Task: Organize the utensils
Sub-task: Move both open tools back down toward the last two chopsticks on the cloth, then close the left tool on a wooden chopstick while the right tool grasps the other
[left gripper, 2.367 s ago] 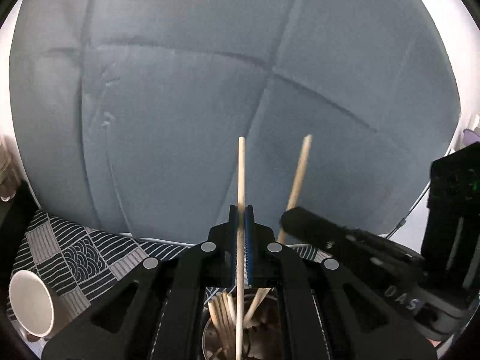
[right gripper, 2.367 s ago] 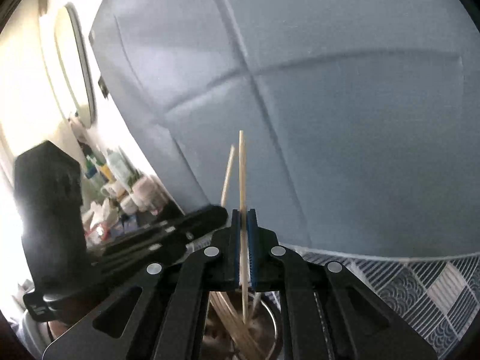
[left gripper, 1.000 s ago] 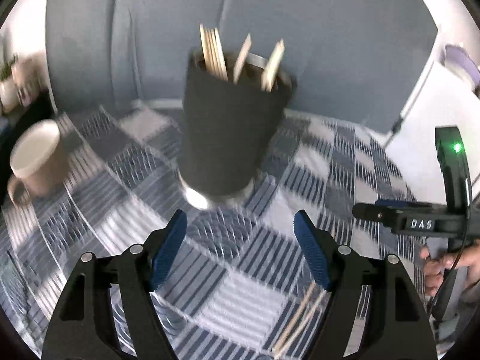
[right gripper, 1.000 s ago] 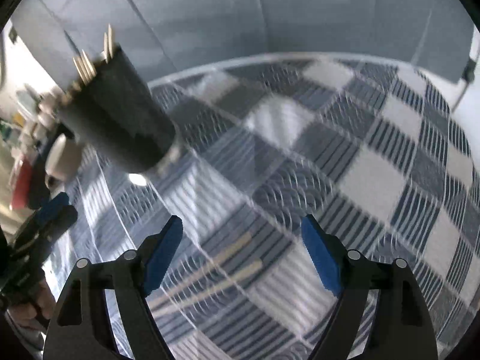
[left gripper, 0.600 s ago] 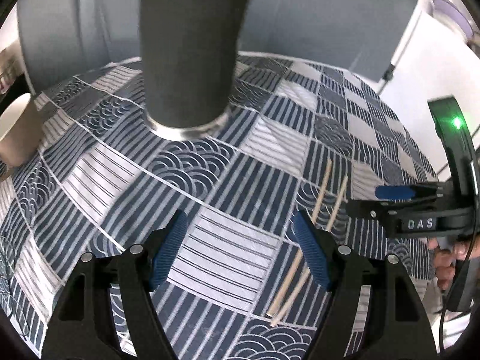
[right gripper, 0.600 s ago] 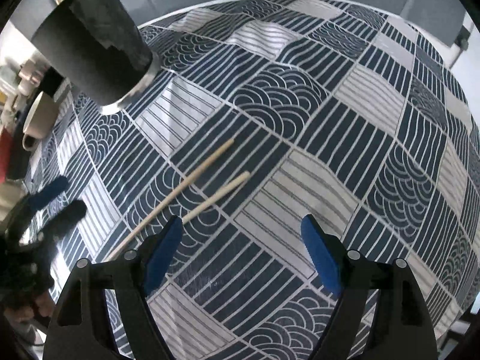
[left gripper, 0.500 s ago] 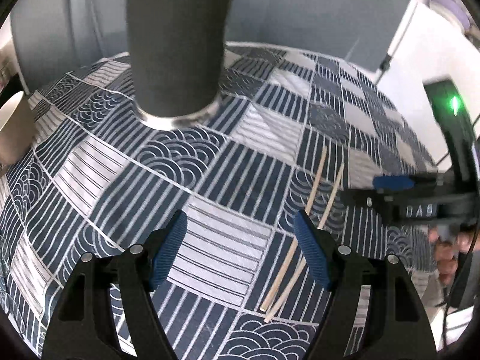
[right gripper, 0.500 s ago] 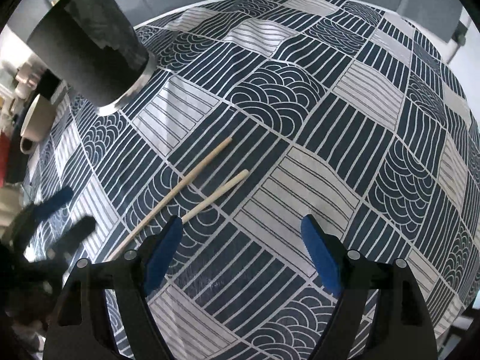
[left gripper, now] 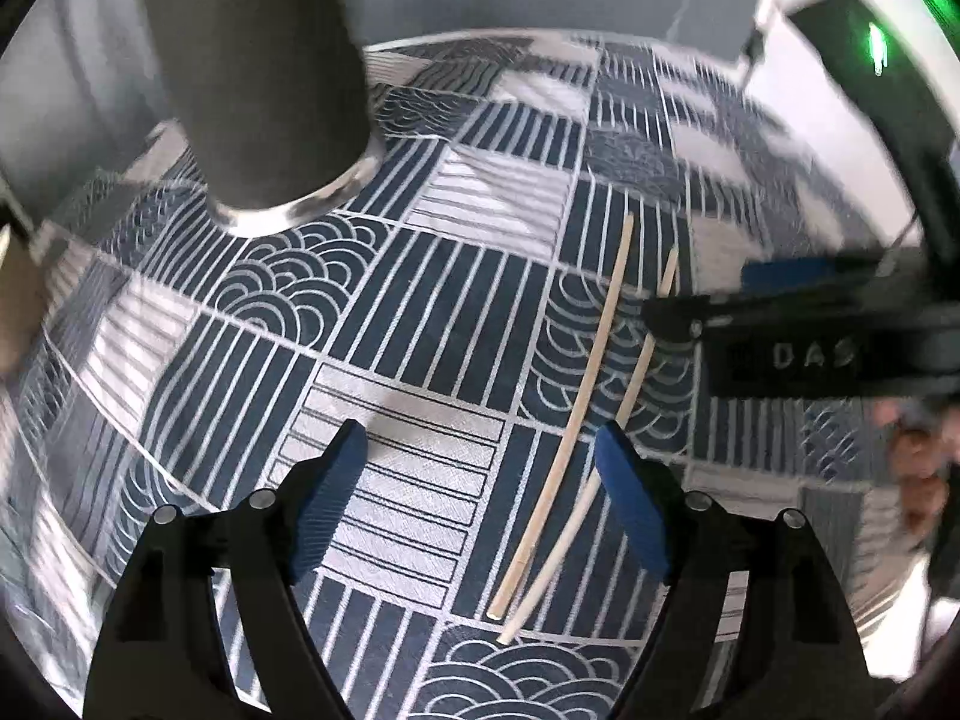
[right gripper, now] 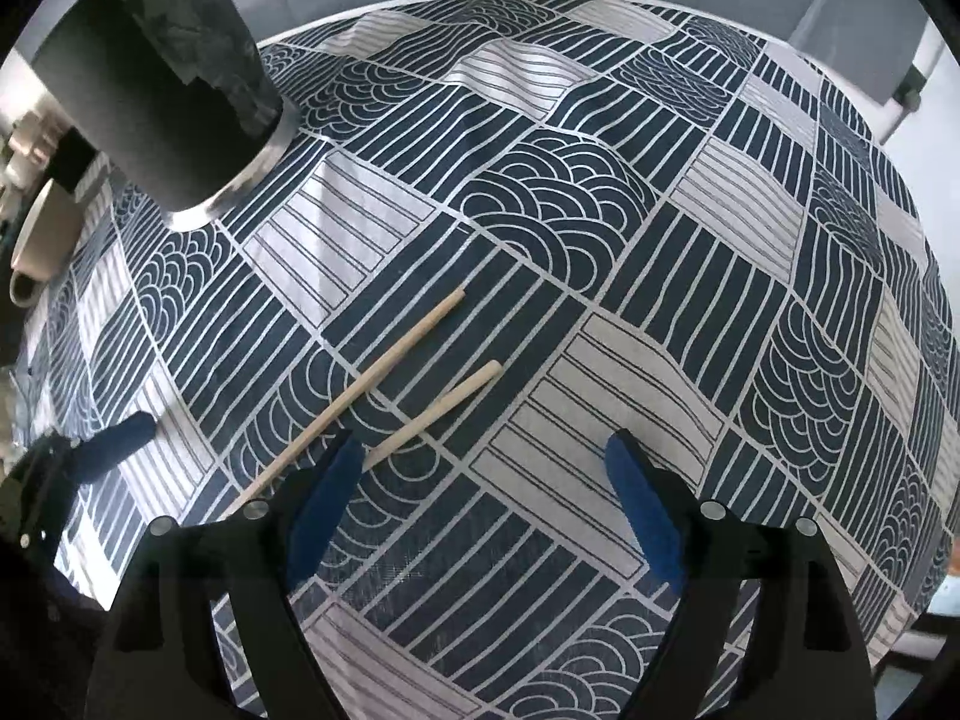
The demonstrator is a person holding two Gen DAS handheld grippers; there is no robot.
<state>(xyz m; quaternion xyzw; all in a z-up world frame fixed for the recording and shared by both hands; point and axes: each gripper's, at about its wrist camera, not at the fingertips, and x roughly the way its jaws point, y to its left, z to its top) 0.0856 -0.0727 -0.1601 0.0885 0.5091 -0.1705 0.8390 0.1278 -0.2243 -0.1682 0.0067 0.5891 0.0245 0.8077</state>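
Both claws spread wide, empty: left claw [left gripper: 480, 474] and right claw [right gripper: 486, 480] angled down over chopsticks [right gripper: 384, 378].

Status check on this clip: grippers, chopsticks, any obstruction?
Left gripper open, right gripper open, both empty. Two chopsticks flat on tablecloth, side by side. Dark cup stands apart; nothing blocking.

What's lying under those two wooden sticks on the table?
The two chopsticks lie flat on the blue-and-white patterned tablecloth, side by side, apart from the dark cup. The table beneath cannot be seen because the cloth covers it.
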